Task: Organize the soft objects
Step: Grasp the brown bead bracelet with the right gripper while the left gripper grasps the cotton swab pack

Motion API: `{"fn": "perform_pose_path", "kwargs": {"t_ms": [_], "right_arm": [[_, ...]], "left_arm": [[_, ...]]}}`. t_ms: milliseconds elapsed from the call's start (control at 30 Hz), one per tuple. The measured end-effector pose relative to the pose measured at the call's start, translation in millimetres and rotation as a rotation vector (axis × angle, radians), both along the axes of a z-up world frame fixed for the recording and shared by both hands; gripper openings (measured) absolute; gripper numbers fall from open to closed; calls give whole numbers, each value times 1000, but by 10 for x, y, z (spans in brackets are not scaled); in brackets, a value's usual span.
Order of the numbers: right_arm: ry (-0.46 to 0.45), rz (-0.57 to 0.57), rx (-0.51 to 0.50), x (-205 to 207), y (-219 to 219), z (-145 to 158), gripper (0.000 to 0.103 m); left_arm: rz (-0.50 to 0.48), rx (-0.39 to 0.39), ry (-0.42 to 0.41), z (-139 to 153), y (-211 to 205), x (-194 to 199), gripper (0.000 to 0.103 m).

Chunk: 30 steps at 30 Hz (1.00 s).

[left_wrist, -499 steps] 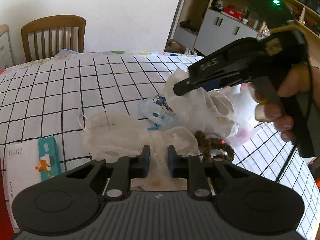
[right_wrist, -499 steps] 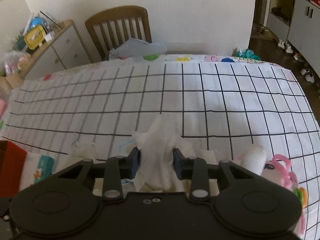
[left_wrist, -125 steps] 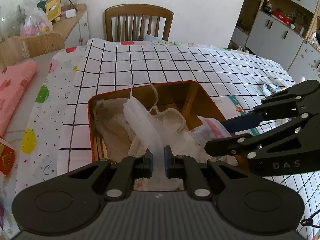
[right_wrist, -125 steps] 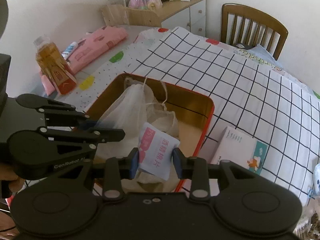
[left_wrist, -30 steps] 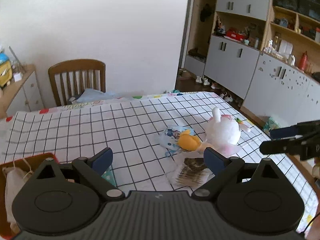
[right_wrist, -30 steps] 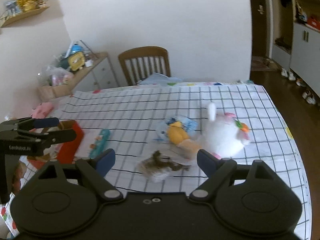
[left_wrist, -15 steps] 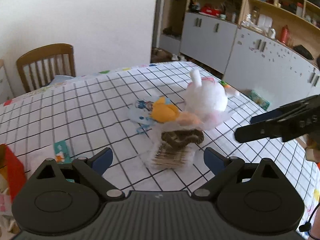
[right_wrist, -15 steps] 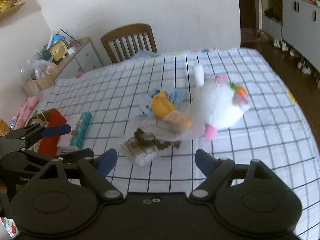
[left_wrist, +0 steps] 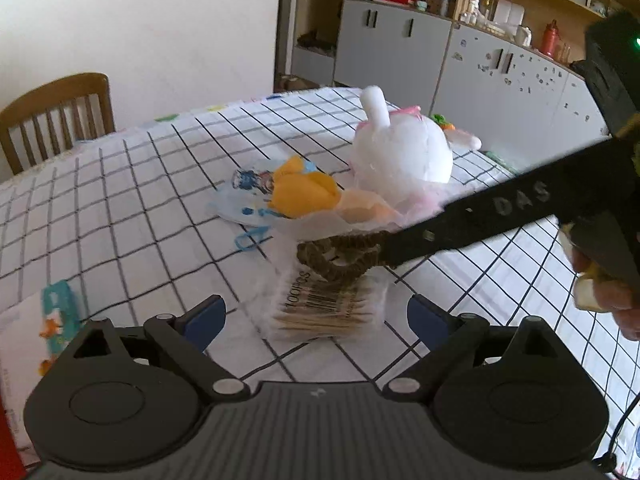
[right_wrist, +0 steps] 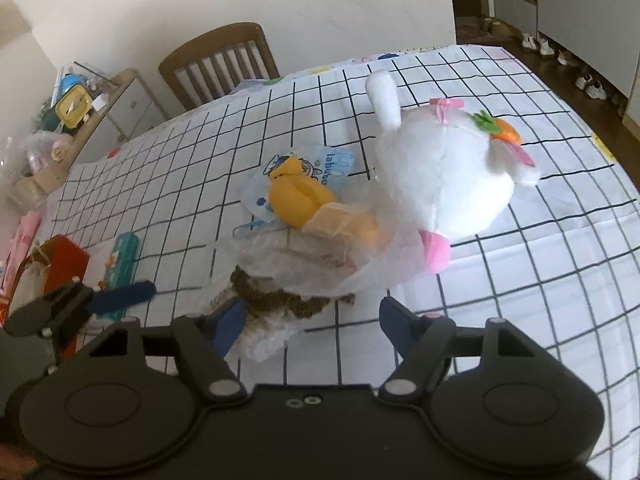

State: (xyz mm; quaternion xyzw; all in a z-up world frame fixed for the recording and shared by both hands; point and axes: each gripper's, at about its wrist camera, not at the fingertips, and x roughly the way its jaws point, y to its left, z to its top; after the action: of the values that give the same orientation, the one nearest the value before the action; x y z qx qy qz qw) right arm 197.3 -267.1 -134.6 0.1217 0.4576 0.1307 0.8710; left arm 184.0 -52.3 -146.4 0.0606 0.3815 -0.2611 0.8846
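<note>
A wooden chair (right_wrist: pixel 218 62) stands behind the checked tablecloth (right_wrist: pixel 500 280); grey cabinets (left_wrist: pixel 500 80) line the wall.

- A home dining room.
- A table under a black-grid white tablecloth (right_wrist: pixel 500 288), with a wooden chair (right_wrist: pixel 218 62) pushed up to it.
- Grey cabinets (left_wrist: pixel 504 80) under cluttered open shelves.
- Shoes (right_wrist: pixel 588 82) on the wooden floor.
</note>
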Motion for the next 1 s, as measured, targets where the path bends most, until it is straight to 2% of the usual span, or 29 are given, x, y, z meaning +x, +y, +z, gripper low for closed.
{"fn": "perform_pose_path", "kwargs": {"t_ms": [167,267,500,1000], "right_arm": [[28,-39,33,150,6,-94,72],[52,-62,60,217,2,-163,67],[90,-92,106,268,15,-275,49],[75,-104,162,192,-14,-268,17]], "left_arm": [[-6,3,18,-94,-71,74,98],[-4,16,32,-155,-106,121,98],[-7,0,56,-238,-132,222,98],[2,5,55,-299,-159,329,94]]}}
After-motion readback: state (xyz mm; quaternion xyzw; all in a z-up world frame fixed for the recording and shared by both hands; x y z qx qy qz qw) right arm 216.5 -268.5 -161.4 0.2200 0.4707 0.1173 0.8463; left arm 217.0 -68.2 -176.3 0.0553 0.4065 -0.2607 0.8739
